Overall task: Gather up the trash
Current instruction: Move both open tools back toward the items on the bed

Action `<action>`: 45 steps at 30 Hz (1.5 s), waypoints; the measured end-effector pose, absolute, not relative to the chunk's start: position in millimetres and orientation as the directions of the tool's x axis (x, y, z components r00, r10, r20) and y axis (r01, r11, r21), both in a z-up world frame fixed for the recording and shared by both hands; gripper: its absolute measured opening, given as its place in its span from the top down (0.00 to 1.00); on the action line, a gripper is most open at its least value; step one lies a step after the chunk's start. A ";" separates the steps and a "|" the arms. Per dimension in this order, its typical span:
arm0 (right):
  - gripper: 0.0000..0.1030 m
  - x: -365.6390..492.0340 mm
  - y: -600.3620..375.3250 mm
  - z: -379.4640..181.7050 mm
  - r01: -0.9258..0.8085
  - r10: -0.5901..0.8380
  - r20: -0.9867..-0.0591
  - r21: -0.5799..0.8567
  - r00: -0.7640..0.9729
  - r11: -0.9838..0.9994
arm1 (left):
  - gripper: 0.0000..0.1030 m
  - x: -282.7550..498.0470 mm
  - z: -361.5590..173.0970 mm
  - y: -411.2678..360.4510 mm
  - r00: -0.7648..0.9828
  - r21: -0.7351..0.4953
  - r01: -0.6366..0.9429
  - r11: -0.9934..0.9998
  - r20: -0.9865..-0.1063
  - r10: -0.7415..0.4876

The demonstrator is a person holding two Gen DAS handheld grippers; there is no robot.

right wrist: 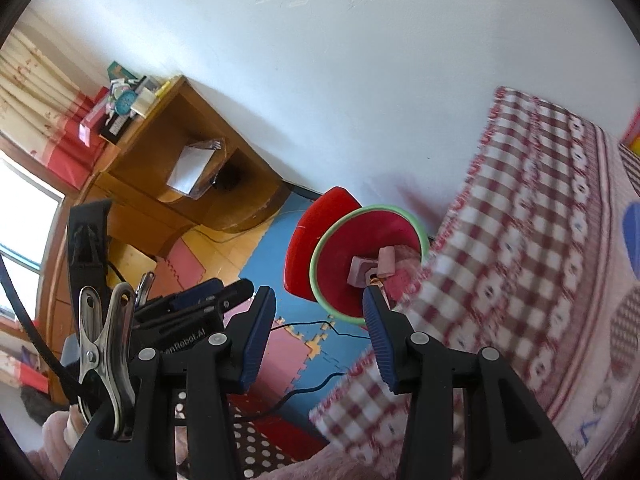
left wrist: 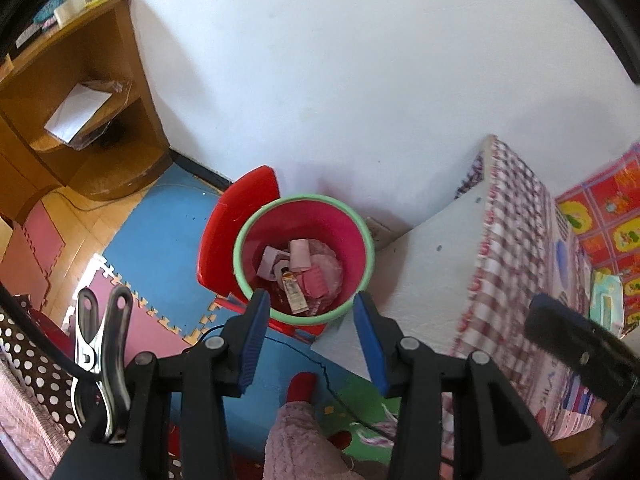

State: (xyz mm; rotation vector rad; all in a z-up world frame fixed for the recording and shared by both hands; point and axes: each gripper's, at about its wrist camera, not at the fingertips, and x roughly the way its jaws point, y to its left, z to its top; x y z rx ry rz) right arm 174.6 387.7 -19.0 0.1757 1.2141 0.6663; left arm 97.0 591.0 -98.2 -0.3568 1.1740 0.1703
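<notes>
Left-wrist view: we hold the left gripper (left wrist: 308,332) and right gripper (right wrist: 320,332) above the trash bin (left wrist: 362,236), jaws parted and empty, the collected trash (left wrist: 304,272) piled inside beside the bed (left wrist: 508,240).

Pink, green-rimmed bin (left wrist: 352,236); red-checked cloth (right wrist: 520,240)

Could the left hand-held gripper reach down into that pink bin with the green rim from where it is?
Probably yes. The left hand-held gripper is open, holds nothing, and points down at the bin, whose mouth is uncovered. Nothing lies between them. The trash sits low inside, so it would have to go deep.
</notes>
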 end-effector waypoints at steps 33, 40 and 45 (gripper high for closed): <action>0.55 40.0 165.1 37.6 -0.232 0.582 -0.716 0.535 0.385 0.812 | 0.56 13.7 -14.5 385.5 0.464 -0.152 -0.044 0.987 -0.878 -0.115; 0.55 24.7 111.4 36.8 -0.145 0.506 -0.737 0.499 0.447 0.854 | 0.56 8.7 -6.6 339.1 0.462 -0.151 0.039 0.988 -0.874 -0.151; 0.55 18.5 80.4 34.3 -0.080 0.462 -0.754 0.484 0.466 0.871 | 0.56 11.9 -5.3 303.7 0.449 -0.153 0.097 0.983 -0.875 -0.181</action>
